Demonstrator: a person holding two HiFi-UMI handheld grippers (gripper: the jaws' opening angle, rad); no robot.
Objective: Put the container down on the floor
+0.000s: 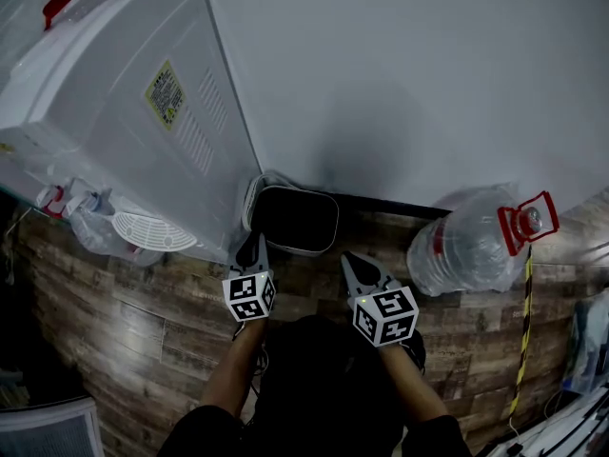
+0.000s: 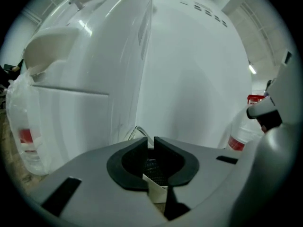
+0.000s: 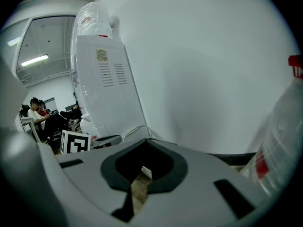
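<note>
Wood floor (image 1: 143, 293) already carries the container (image 1: 303, 249), against the wall. Left gripper (image 1: 252, 246) jaws stand a slit apart, right gripper (image 1: 350, 260) jaws together, both empty; best back straight off without nudging its rim.

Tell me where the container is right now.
Head view, centre: the container sits on the wood floor against the wall, tight beside the white water dispenser on its left, with the lying water bottle off to its right.
</note>
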